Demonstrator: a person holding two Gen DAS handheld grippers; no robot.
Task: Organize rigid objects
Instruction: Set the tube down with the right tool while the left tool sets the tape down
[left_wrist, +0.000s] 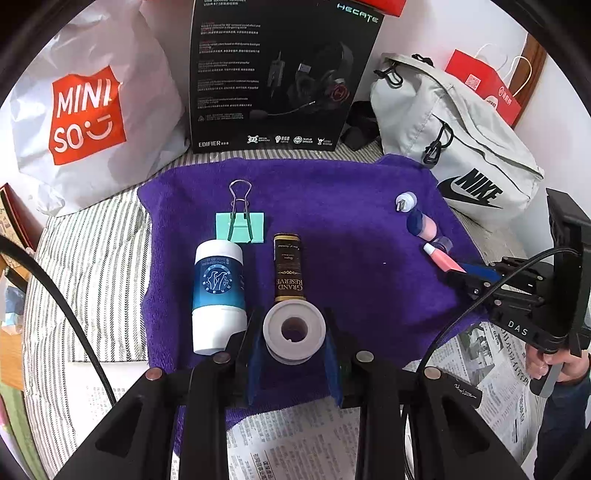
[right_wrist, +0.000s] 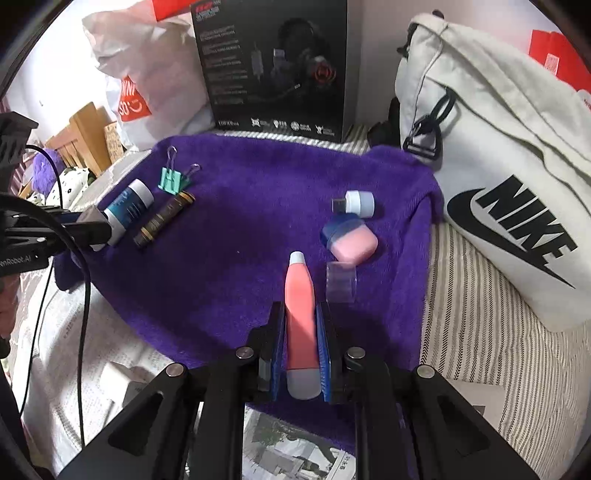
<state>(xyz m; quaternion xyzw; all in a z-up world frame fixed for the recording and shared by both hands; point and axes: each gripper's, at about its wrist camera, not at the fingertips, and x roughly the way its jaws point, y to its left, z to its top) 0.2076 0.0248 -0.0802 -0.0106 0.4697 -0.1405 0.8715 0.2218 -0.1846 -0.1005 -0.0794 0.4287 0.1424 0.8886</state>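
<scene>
On the purple towel (left_wrist: 332, 206) lie a white and blue bottle (left_wrist: 218, 295), a dark "Grand Reserve" tube (left_wrist: 288, 271), a green binder clip (left_wrist: 241, 225), a white USB piece (left_wrist: 405, 202) and a pink and blue case (left_wrist: 421, 224). My left gripper (left_wrist: 293, 345) is shut on a white tape roll (left_wrist: 294, 330) at the towel's near edge. My right gripper (right_wrist: 301, 354) is shut on a pink tube (right_wrist: 300, 314), low over the towel's right side, beside a clear cap (right_wrist: 340, 282). The case (right_wrist: 352, 240) and USB piece (right_wrist: 354, 202) lie beyond it.
A black Edifier headset box (left_wrist: 277, 74) stands behind the towel, a white Miniso bag (left_wrist: 88, 110) at the back left, a grey Nike bag (left_wrist: 461, 155) at the right. Striped cloth (left_wrist: 92, 277) and newspaper (left_wrist: 288, 435) surround the towel.
</scene>
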